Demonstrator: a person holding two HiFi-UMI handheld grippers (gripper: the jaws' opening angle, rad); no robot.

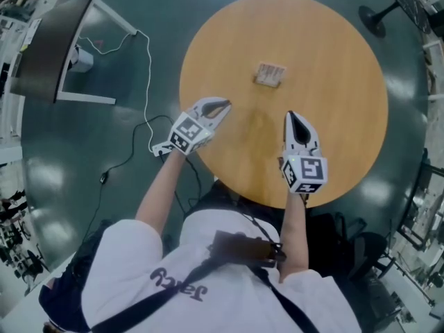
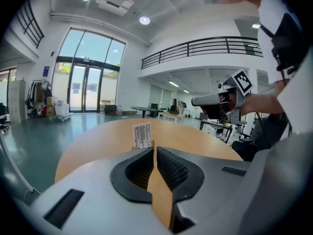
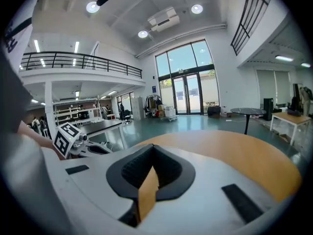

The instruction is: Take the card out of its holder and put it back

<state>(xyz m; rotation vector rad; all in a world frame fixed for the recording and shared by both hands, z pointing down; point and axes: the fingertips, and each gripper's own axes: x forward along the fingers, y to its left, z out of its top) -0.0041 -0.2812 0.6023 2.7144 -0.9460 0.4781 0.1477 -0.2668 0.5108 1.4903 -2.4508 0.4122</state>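
Note:
A small white card with a barcode [image 2: 142, 135] stands upright in a low holder [image 1: 268, 74] near the middle of the round wooden table [image 1: 347, 89]. My left gripper [image 1: 225, 105] hovers over the table's left edge, jaws shut and empty, pointing at the card, which stands just beyond the tips [image 2: 154, 149]. My right gripper [image 1: 290, 116] is over the table's near part, short of the holder and to its right, also shut with nothing in it [image 3: 152, 148]. The card is out of sight in the right gripper view.
A dark panel on a white frame [image 1: 50, 47] stands on the floor at the left, with a white cable [image 1: 148, 82] trailing toward the table. A chair base [image 1: 378, 17] sits at the top right. A black bag [image 1: 347, 245] lies by my feet.

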